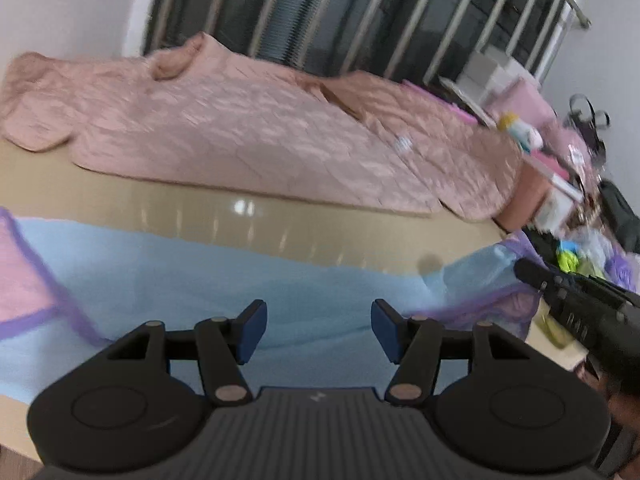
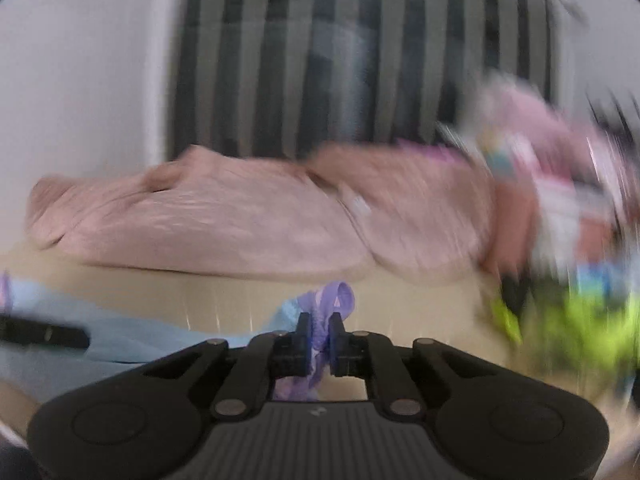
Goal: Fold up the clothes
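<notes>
1. Landmark: the light blue garment (image 1: 168, 272) with purple trim, spread on the glossy tan bench (image 1: 240, 200).
2. Far left of the garment, left wrist view only: a pink panel (image 1: 20, 280) edged in purple, part of the same piece or lying on it; cannot tell which.
3. Left tool (image 1: 319, 330) hangs over the garment's middle, jaws standing wide, nothing between the blue pads (image 1: 250, 334). The right wrist view shows of it only a dark blurred bar at that picture's left edge.
4. Beyond the garment, across bare bench, a pink quilted blanket (image 1: 260, 128) lies crumpled before a barred window (image 1: 360, 12). Both views agree.
5. Right end of the garment: the right tool (image 2: 320, 338) has its jaws narrow, pinching the purple trim (image 2: 340, 300), a loop of which stands up above the pads. The left wrist view shows this tool only from the side, a black body (image 1: 572, 300) at the lifted blue corner; the pinch itself is hidden there.
6. Right of the garment: mixed clutter (image 1: 572, 184), pink and lime green, heavily blurred in the right wrist view, sharper in the left.
</notes>
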A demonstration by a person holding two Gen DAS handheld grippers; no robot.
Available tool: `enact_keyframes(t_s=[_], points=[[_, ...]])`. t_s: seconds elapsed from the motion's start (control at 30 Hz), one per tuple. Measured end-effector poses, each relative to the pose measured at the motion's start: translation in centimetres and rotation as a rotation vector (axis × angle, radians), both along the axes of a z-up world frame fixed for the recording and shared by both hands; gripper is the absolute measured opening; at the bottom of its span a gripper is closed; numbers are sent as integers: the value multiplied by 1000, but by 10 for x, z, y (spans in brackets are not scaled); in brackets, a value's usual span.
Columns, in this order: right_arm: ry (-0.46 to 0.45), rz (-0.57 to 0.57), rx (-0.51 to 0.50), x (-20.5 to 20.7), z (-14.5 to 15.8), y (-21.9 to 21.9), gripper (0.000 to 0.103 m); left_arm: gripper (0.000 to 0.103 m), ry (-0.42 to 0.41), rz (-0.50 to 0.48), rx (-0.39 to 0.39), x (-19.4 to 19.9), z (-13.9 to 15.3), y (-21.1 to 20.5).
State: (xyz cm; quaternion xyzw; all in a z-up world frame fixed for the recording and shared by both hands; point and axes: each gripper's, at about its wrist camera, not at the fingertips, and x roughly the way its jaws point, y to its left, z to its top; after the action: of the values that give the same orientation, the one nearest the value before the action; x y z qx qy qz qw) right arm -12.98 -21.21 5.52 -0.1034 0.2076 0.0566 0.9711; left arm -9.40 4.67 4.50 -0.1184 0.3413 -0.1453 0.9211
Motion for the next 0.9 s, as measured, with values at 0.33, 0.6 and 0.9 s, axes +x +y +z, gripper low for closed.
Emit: enact_keyframes(t_s=[0.33, 0.6, 0.9], points=[[74, 271, -245, -12, -43, 127, 38, 60, 12, 133, -69, -15, 12, 56], [-32, 285, -101, -62, -22, 86, 56, 60, 17, -8, -154, 1, 8, 25], [108, 46, 362, -14, -30, -17, 55, 13, 87, -133, -64, 28, -9, -49]])
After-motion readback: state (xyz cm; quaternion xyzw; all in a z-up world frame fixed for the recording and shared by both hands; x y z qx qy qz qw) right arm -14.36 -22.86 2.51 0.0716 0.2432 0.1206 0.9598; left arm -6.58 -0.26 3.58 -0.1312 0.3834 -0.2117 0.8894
